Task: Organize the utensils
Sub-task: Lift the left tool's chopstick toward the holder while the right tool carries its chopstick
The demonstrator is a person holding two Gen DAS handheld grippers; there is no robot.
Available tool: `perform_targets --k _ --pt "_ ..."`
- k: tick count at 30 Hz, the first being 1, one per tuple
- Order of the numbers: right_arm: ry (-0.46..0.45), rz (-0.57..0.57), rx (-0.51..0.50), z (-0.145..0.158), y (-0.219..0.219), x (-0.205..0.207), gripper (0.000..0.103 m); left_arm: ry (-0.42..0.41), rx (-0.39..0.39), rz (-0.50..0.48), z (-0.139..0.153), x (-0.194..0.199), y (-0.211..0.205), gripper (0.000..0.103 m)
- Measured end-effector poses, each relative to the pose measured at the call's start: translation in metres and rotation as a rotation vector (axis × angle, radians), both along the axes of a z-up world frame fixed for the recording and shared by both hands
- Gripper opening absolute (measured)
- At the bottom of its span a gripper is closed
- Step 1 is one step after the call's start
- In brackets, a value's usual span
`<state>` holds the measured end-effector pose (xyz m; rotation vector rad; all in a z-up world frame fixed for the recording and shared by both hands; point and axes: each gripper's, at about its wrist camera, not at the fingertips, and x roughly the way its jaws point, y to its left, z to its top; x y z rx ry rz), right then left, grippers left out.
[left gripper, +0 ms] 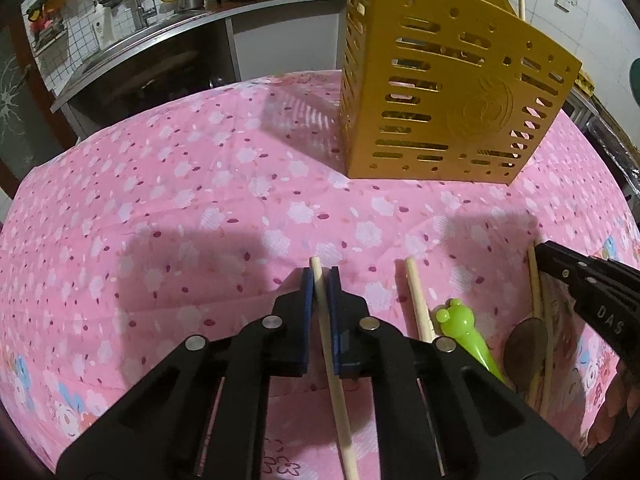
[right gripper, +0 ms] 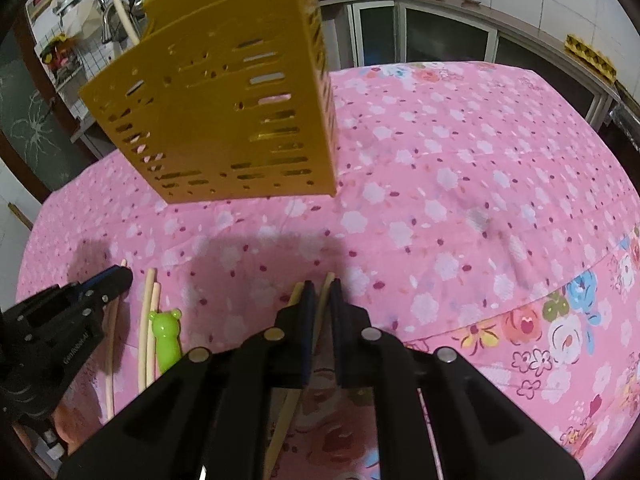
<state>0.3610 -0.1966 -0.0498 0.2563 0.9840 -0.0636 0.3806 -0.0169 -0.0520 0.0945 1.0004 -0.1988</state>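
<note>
My left gripper is shut on a pale wooden chopstick that lies on the pink floral tablecloth. To its right lie another chopstick, a green frog-topped utensil and a metal spoon. My right gripper is shut on a chopstick; a second chopstick lies just outside its left finger. The gold slotted utensil holder stands upright beyond both grippers, with chopsticks standing in it. In the right wrist view, the left gripper is at the far left, beside loose chopsticks and the frog utensil.
The right gripper enters the left wrist view from the right edge. A kitchen counter with a sink and pots runs behind the table. Cabinets line the far wall. Bare cloth spreads right of the holder.
</note>
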Motion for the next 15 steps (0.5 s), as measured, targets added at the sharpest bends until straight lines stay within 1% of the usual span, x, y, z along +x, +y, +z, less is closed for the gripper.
perform_targets --k 3,6,15 --pt "-0.03 -0.006 0.025 0.005 -0.007 -0.003 0.007 -0.008 -0.005 0.009 0.003 -0.003 0.001 0.004" --pt "-0.06 -0.01 0.042 0.011 -0.014 -0.006 0.007 -0.033 -0.017 0.026 0.012 -0.009 0.004 0.004" --pt "-0.201 0.0 0.073 0.049 -0.027 -0.019 0.007 -0.155 -0.108 0.075 0.059 -0.024 0.02 0.004"
